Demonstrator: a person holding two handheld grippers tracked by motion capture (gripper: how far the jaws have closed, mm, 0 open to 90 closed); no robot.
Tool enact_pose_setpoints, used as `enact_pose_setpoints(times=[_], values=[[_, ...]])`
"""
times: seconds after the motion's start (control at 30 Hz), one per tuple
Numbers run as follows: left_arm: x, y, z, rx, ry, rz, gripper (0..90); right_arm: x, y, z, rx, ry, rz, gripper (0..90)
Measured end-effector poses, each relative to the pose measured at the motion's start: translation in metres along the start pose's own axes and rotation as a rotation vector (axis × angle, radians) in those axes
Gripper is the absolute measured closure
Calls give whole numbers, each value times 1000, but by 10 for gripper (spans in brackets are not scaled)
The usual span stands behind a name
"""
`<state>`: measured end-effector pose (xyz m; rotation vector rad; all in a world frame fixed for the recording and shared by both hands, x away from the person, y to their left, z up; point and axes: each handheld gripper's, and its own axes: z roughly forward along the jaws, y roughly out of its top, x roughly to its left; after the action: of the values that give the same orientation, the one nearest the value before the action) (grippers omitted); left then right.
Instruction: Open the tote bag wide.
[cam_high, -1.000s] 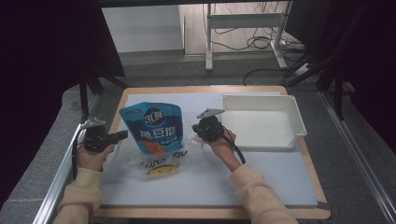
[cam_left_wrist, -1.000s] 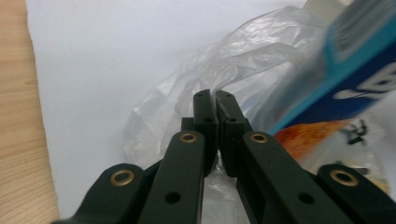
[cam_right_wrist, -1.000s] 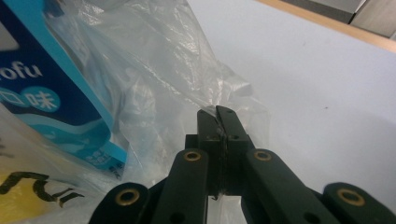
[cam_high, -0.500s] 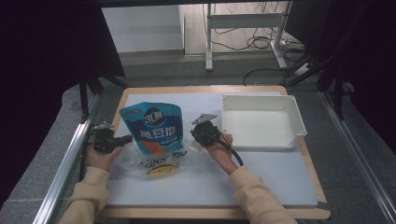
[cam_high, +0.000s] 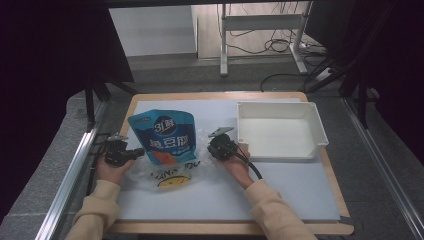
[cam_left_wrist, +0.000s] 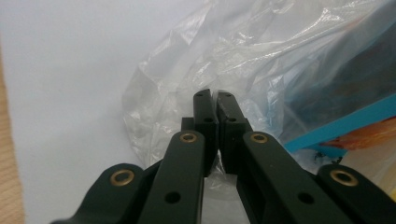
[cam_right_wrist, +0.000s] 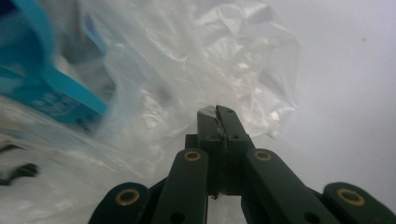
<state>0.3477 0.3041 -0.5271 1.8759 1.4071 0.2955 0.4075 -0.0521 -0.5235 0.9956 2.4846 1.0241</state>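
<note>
A blue snack pouch (cam_high: 162, 135) lies partly inside a clear plastic bag (cam_high: 170, 176) with yellow print, on the white mat. My left gripper (cam_high: 141, 151) is at the bag's left edge, and my right gripper (cam_high: 209, 149) is at its right edge. In the left gripper view the jaws (cam_left_wrist: 214, 96) are closed on the crinkled film (cam_left_wrist: 187, 60), with the pouch (cam_left_wrist: 341, 79) behind it. In the right gripper view the gripper (cam_right_wrist: 216, 112) pinches a fold of the film (cam_right_wrist: 196, 56), and the pouch (cam_right_wrist: 39, 74) is at the left.
An empty white tray (cam_high: 320, 131) stands to the right of my right hand. The white mat (cam_high: 280, 190) covers a wooden table. A metal rail (cam_high: 70, 175) runs along the table's left side.
Both grippers have closed in on the bag's edges, the left moving right and the right moving slightly left and toward me. The bag's film has bunched up around the pouch.
</note>
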Motion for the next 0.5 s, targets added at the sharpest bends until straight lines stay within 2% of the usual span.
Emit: enact_pose_setpoints(times=[0.07,0.17,0.27,0.37,0.5], values=[[2,-2,3,13,-7,-10,892,-4,-4,3,6,-8,17,886],[3,-5,9,31,-5,-13,891,-7,-8,4,5,7,36,886],[0,-9,17,59,16,7,890,-5,-9,3,5,-3,20,886],[1,-10,17,53,5,-8,890,-5,-10,3,3,-1,23,886],[6,-12,17,39,-30,-44,889,-5,-11,2,-2,-2,18,886]])
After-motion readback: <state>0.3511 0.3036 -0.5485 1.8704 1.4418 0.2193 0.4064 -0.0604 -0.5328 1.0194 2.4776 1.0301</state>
